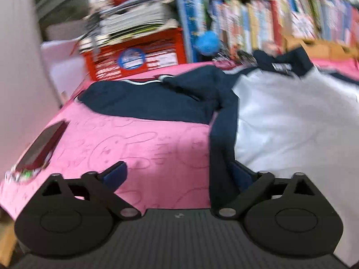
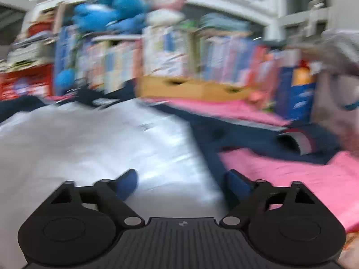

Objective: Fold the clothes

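A white jacket with navy sleeves and collar (image 1: 291, 116) lies spread on a pink cloth-covered table (image 1: 139, 143). Its left navy sleeve (image 1: 143, 98) stretches across the pink cloth, and a navy side band runs down toward the near edge. My left gripper (image 1: 179, 174) is open, hovering over the pink cloth beside that band, holding nothing. In the right wrist view the white body (image 2: 89, 139) fills the left half and the right navy sleeve with a grey cuff (image 2: 291, 141) lies to the right. My right gripper (image 2: 181, 181) is open above the jacket's lower white part, empty. Both views are blurred.
A red crate (image 1: 134, 60) stacked with papers stands at the table's far left. Bookshelves full of books (image 2: 202, 56) and a wooden box (image 2: 197, 87) run along the back. Blue plush toys (image 2: 107, 13) sit on top. A dark flat object (image 1: 44, 145) lies at the left edge.
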